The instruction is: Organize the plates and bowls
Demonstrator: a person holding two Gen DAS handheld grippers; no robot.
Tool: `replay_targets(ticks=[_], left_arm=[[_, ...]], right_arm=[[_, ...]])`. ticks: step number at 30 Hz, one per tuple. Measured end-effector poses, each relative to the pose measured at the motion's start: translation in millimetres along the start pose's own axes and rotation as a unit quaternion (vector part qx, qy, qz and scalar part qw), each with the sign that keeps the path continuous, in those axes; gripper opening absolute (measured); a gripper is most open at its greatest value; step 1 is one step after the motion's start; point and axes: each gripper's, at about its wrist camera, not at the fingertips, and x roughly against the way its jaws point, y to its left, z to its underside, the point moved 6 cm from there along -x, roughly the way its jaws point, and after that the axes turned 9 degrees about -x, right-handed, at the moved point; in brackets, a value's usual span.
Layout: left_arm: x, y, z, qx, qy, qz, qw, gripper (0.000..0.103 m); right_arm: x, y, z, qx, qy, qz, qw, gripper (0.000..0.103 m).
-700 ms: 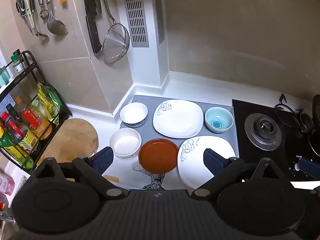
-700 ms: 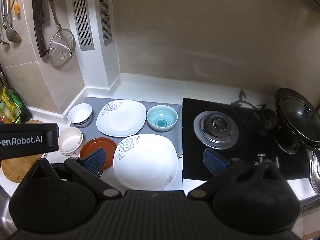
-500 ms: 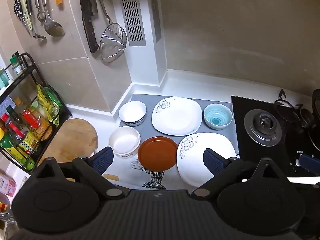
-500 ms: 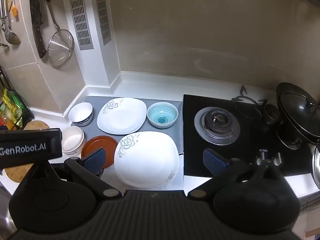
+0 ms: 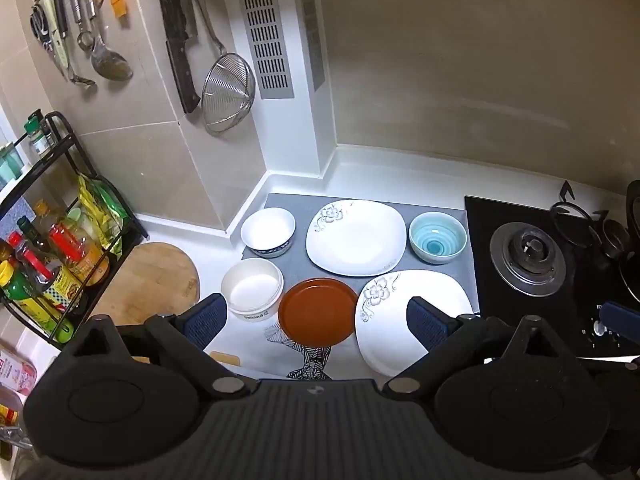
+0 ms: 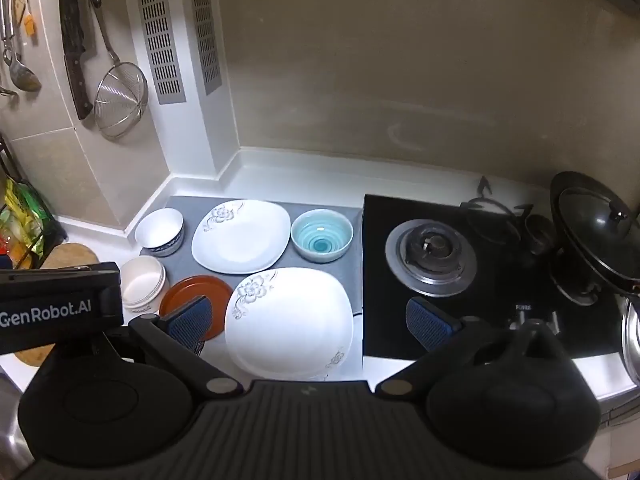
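Both my jaws spread wide, holding nothing, above plates and bowls on the worktop's left part beside the hob (image 6: 460,264). Left view alone shows spice rack (image 5: 52,240); right view alone, lidded pot (image 6: 592,232).

Gas hob (image 6: 432,256), lidded wok (image 6: 596,236), hanging strainer (image 5: 228,92), spice rack (image 5: 52,240).

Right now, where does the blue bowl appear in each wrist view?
Left wrist view: blue bowl right of centre, beside the far white plate.
Right wrist view: blue bowl at centre, between that plate and the stove.
Shared landmark: the brown plate.
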Motion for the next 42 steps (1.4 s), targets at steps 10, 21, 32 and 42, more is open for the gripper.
replay_targets(ticks=[10,21,32,42], left_arm=[[-1.1,-1.0,1.1,-0.005,-0.005,-0.004,1.0000,0.097],[2.1,-4.5,4.8,-0.001,-0.005,-0.004,1.0000,0.097],[6.7,-11.4,9.7,-0.004,-0.007,-0.010,0.9999,0.097],[4.7,-15.1,14.0,-0.008,-0.003,-0.008,0.9999,0.097]], right_arm=[[-0.4,12.3,-5.7,0.024,-0.010,0.011,1.000,0.103],[-3.2,6.8,-5.0,0.010,0.011,-0.001,1.000,0.103],[0.9,1.2,1.7,0.005,0.015,-0.007,1.000,0.103],[1.5,-2.2,7.5,-0.001,0.021,-0.006,1.000,0.103]])
